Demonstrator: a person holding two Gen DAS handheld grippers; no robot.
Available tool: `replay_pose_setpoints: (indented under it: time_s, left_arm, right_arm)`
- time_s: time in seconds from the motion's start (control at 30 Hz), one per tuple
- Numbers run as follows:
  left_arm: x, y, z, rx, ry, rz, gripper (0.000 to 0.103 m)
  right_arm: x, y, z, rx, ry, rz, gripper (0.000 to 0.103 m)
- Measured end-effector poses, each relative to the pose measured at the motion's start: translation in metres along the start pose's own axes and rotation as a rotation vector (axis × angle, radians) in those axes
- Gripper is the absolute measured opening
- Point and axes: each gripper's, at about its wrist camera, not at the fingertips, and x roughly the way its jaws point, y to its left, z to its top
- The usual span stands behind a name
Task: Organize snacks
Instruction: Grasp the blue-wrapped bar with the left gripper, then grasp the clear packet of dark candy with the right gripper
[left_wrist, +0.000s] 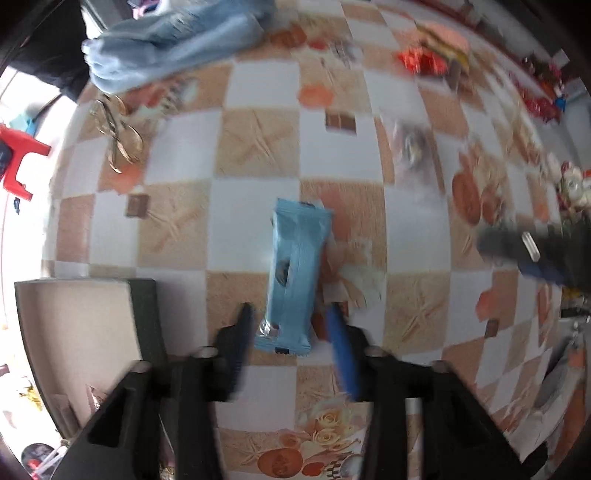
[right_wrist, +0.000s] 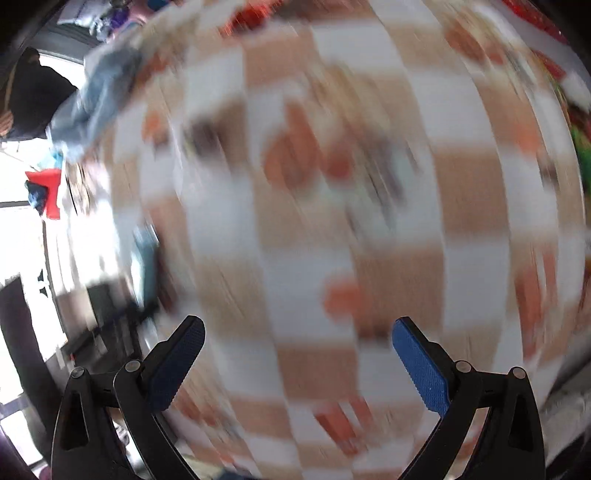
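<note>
In the left wrist view a light blue snack bar wrapper (left_wrist: 293, 275) lies lengthwise on the checkered tablecloth (left_wrist: 255, 147). My left gripper (left_wrist: 290, 321) has its fingers on either side of the bar's near end, close to it; whether they press it is blurred. A cardboard box (left_wrist: 74, 332) with a pale inside stands at the lower left. My right gripper (right_wrist: 297, 334) is wide open and empty above the tablecloth (right_wrist: 317, 229); that view is heavily motion-blurred. It also shows as a dark blurred shape at the right edge of the left wrist view (left_wrist: 532, 251).
Red and mixed snack packets (left_wrist: 432, 51) lie at the far right of the table. A pale blue cloth (left_wrist: 166, 37) lies at the far left. Glasses (left_wrist: 118, 133) lie near it. A clear wrapper (left_wrist: 413, 147) lies right of centre. A red stool (left_wrist: 18, 158) stands beyond the left edge.
</note>
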Motion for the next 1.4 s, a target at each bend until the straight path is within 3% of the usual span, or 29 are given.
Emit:
replay_pose_setpoints:
  time_s: [0.03,0.23,0.33,0.5,0.67,0.77,0.8,0.83,0.97,1.17,1.27,1.4]
  left_arm:
    - [-0.003,0.002,0.003,-0.007,-0.022,0.007,0.080]
    - [0.009,0.004,0.026,0.023,-0.030,0.074,0.080]
    - [0.030,0.005,0.035,0.034,0.019,0.096,0.080]
    - [0.044,0.007,0.036,-0.019,0.019,0.058,0.087]
    - [0.043,-0.001,0.041,-0.001,0.025,0.052,0.080]
    - [0.033,-0.029,0.049,0.066,0.010,0.045,0.048]
    - [0.032,-0.036,0.049,0.098,0.013,0.040,0.029]
    - [0.032,-0.044,0.050,0.124,0.024,0.034,0.027]
    - [0.031,-0.058,0.026,0.158,0.034,0.024,0.026]
    - [0.028,-0.074,-0.044,0.237,0.062,0.033,0.026]
    - [0.026,-0.080,-0.077,0.263,0.072,0.038,0.026]
    - [0.024,-0.082,-0.098,0.262,0.071,0.037,0.026]
  right_arm:
    - [-0.001,0.006,0.013,0.002,-0.014,0.005,0.102]
    - [0.014,0.043,0.062,-0.052,-0.064,-0.048,0.102]
    - [0.027,0.059,0.075,-0.090,-0.067,-0.077,0.102]
    - [0.050,0.085,0.088,-0.172,-0.070,-0.152,0.103]
    - [0.059,0.101,0.088,-0.219,-0.074,-0.222,0.100]
    - [0.055,0.108,0.076,-0.259,-0.117,-0.258,0.074]
    - [0.050,0.111,0.074,-0.286,-0.145,-0.259,0.045]
    - [0.047,0.110,0.075,-0.299,-0.145,-0.266,0.029]
    - [0.043,0.096,0.074,-0.255,-0.123,-0.163,0.029]
    - [0.045,0.054,0.013,-0.214,-0.048,-0.100,0.029]
    - [0.048,0.031,-0.036,-0.196,-0.003,-0.099,0.029]
    - [0.053,0.000,-0.097,-0.114,0.048,-0.088,0.029]
